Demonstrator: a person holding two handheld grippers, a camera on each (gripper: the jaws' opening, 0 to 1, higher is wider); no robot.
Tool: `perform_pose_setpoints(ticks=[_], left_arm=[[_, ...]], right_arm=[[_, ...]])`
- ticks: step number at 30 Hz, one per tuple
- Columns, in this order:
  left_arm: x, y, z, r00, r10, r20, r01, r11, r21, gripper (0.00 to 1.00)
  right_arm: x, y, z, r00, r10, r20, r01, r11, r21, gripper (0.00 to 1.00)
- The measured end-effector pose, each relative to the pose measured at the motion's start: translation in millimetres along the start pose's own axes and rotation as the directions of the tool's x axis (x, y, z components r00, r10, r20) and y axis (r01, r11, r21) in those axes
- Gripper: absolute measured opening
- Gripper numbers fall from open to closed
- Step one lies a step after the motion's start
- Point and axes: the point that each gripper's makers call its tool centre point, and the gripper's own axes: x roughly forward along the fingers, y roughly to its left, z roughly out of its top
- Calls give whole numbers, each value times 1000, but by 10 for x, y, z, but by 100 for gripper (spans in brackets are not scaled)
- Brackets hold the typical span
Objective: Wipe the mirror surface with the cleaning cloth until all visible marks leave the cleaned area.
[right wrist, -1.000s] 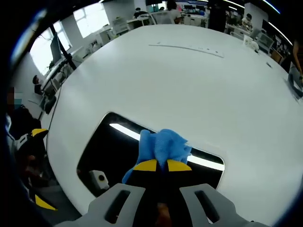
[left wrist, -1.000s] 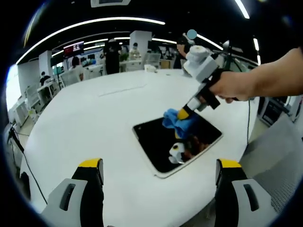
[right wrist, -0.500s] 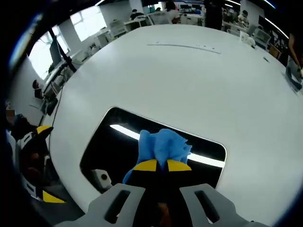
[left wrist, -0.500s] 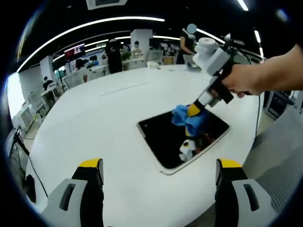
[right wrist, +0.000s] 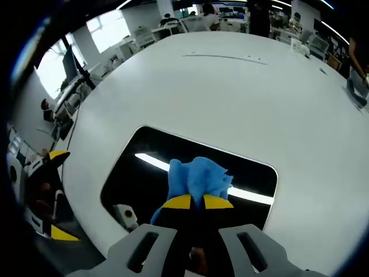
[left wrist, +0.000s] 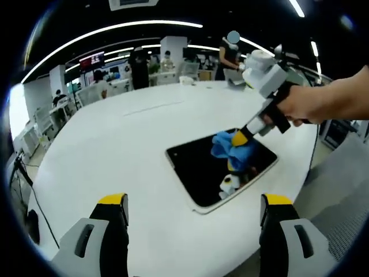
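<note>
In the left gripper view, the mirror (left wrist: 214,171) is seen right of centre on the white round table (left wrist: 115,150), dark and flat. The blue cleaning cloth (left wrist: 229,146) is pressed onto its upper right part by the right gripper (left wrist: 237,138), whose jaws are clamped on the cloth. The left gripper (left wrist: 190,214) is held low in the frame with its jaws spread wide and nothing between them.

In the right gripper view, the cloth (right wrist: 198,179) is bunched just ahead of the yellow tips, low in the centre, on the mirror (right wrist: 155,173). Even pressure should be kept and overlapping strokes carried to each rounded corner. Whether marks remain cannot be told.
</note>
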Motion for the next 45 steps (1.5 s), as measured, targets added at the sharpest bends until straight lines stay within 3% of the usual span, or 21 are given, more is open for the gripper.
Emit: perform_pose_setpoints(ticks=[13,22,45], left_arm=[[-2,-42,47,999,-25,26,25,1000,-18,99],[5,-48,-2,1000,-29,2,29,999,-25,99],[5,-56,14,999,-33,11,33,999,-25,99]], right_arm=[[-72,70,-150,1000,11,-4,-11,1000,-12,0],[-133,132,-276,1000,26,-10,-26,1000,-13,0],[-268,295,-538,998,59,-25,-59,998,-9,0]])
